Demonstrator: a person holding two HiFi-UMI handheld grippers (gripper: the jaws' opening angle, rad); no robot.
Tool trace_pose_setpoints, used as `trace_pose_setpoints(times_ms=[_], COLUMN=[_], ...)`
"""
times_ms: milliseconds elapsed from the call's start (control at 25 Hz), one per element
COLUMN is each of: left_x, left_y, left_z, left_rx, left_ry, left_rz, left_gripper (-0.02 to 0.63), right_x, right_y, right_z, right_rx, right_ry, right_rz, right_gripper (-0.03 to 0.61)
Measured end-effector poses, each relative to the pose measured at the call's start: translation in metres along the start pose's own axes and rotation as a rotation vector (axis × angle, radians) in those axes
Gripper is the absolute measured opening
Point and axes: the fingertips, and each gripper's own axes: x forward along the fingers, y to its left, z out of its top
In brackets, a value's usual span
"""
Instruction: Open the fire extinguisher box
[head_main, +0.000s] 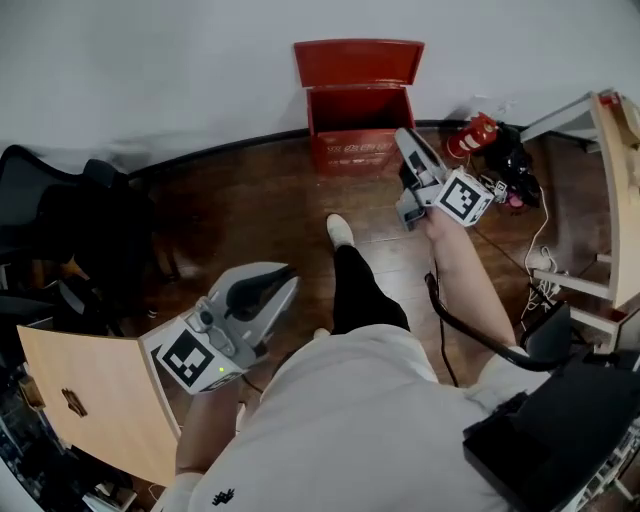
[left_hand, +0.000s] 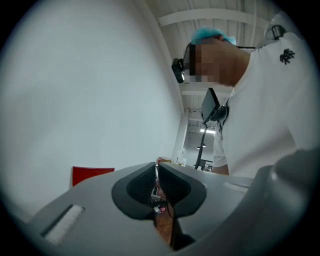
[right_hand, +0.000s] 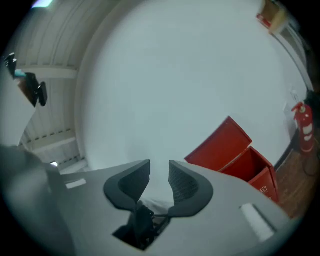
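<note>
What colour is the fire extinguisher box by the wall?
The fire extinguisher box is red, with pale print on its front; the head view shows it best.

The person is wearing a white short-sleeved shirt with a small dark logo, black trousers and a white shoe. At the upper right of the left gripper view, a teal cap is covering the head and a black camera is sitting at the brow. At the lower left of the head view, the left gripper is showing a grey shell with black pads. The right gripper, at the upper right, is looking the same. Each is carrying a white cube with black square markers. A black cable is running beside the right arm.
</note>
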Motion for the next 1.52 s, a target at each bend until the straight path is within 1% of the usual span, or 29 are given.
trace_pose_setpoints(times_ms=[80,160,240,320,440,520,600,760,1000,1160,1240,1360,1520], left_x=[-0.026,-0.051,-0.075,-0.094,-0.109,-0.113,-0.116,-0.115,-0.085,-0.068,-0.063,-0.057,-0.05], left_y=[-0.044,-0.07,-0.091,-0.116,-0.15,-0.164,-0.178,-0.211,-0.273,-0.319,-0.33,-0.333,-0.339], left_z=[-0.005,-0.011,-0.016,-0.021,-0.03,-0.033,-0.035,-0.047,-0.053,-0.067,-0.07,-0.066,-0.067], left_rx=[0.017,0.003,-0.021,-0.018,0.05,0.087,0.093,0.081,0.12,0.124,0.117,0.097,0.1], left_ry=[-0.011,-0.004,0.003,0.026,0.085,0.108,0.11,0.1,0.085,0.077,0.083,0.09,0.095], left_rz=[-0.015,-0.044,-0.069,-0.082,-0.1,-0.11,-0.113,-0.105,-0.191,-0.217,-0.223,-0.232,-0.23], left_gripper=[0.011,0.009,0.009,0.009,0.009,0.009,0.009,0.009,0.009,0.009,0.009,0.009,0.009], right_x=[-0.059,-0.105,-0.145,-0.185,-0.246,-0.276,-0.3,-0.341,-0.407,-0.45,-0.457,-0.456,-0.464], right_y=[0.061,0.115,0.161,0.196,0.237,0.254,0.267,0.284,0.292,0.281,0.28,0.281,0.274], right_z=[-0.013,-0.032,-0.058,-0.089,-0.128,-0.143,-0.15,-0.151,-0.15,-0.151,-0.148,-0.14,-0.134], right_rx=[-0.13,-0.226,-0.3,-0.371,-0.52,-0.603,-0.655,-0.716,-0.779,-0.81,-0.808,-0.808,-0.801], right_ry=[0.027,0.041,0.073,0.138,0.247,0.294,0.315,0.31,0.304,0.316,0.318,0.326,0.317], right_rz=[0.044,0.065,0.074,0.073,0.06,0.05,0.044,0.044,0.026,0.017,0.013,0.001,0.002], right_gripper=[0.109,0.109,0.109,0.109,0.11,0.11,0.109,0.107,0.099,0.094,0.091,0.087,0.087])
